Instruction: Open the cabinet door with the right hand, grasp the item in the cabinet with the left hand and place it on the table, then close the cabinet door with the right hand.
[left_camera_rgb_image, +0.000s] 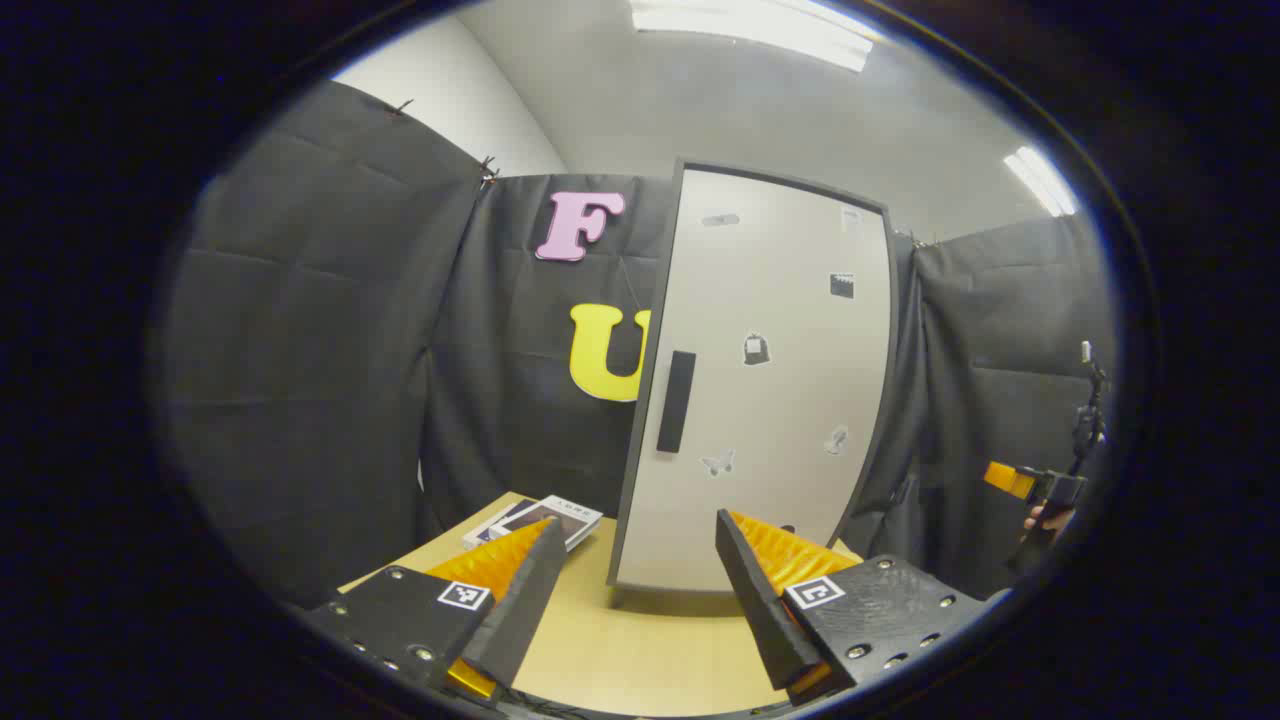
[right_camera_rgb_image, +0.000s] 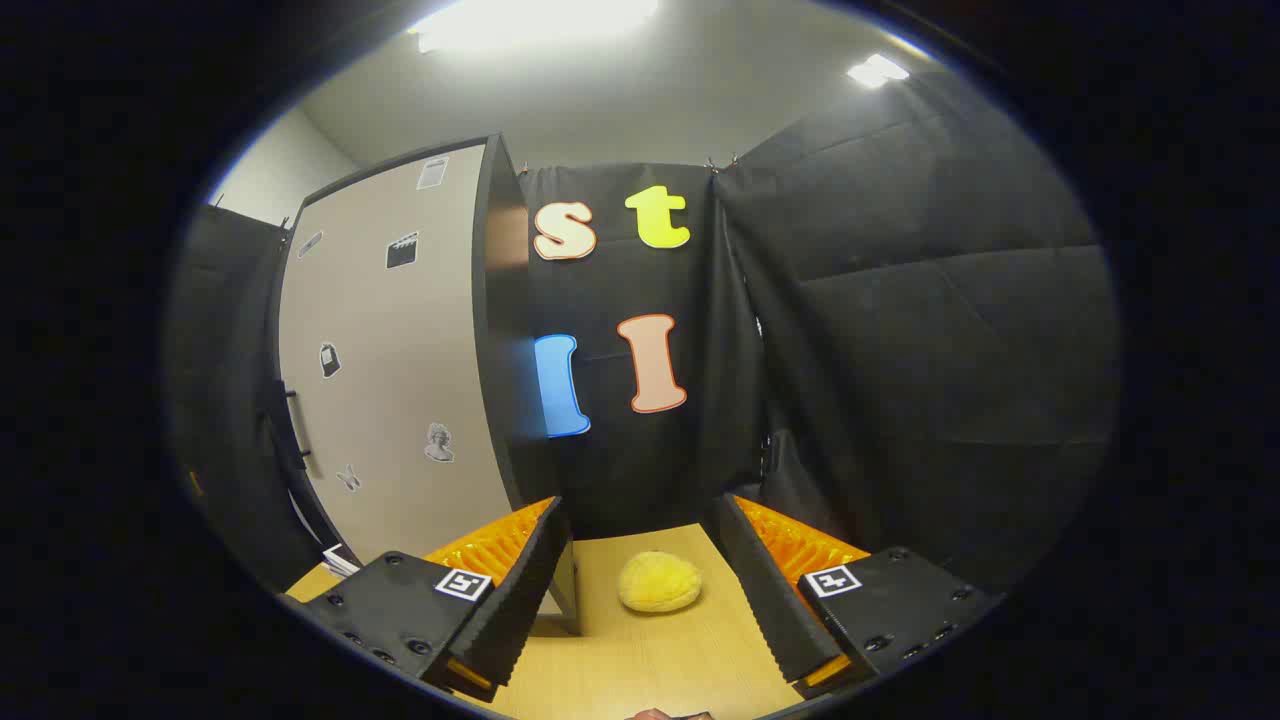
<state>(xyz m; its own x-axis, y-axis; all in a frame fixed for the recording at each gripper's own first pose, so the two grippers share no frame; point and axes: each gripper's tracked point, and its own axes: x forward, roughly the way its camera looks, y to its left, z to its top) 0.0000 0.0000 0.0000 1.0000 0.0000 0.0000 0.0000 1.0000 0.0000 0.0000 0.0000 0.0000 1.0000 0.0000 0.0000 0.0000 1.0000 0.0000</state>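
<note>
Fingers of the left gripper (left_camera_rgb_image: 632, 590) stand spread wide and hold nothing, facing the shut cabinet door (left_camera_rgb_image: 765, 380) with its dark handle (left_camera_rgb_image: 676, 401). The right gripper (right_camera_rgb_image: 640, 590) is likewise spread and empty, just above the yellow sponge-like item (right_camera_rgb_image: 659, 582) lying on the counter (right_camera_rgb_image: 640, 660) right of the cabinet. Booklets (left_camera_rgb_image: 545, 518) lie left of the cabinet; their print is too small to read.
</note>
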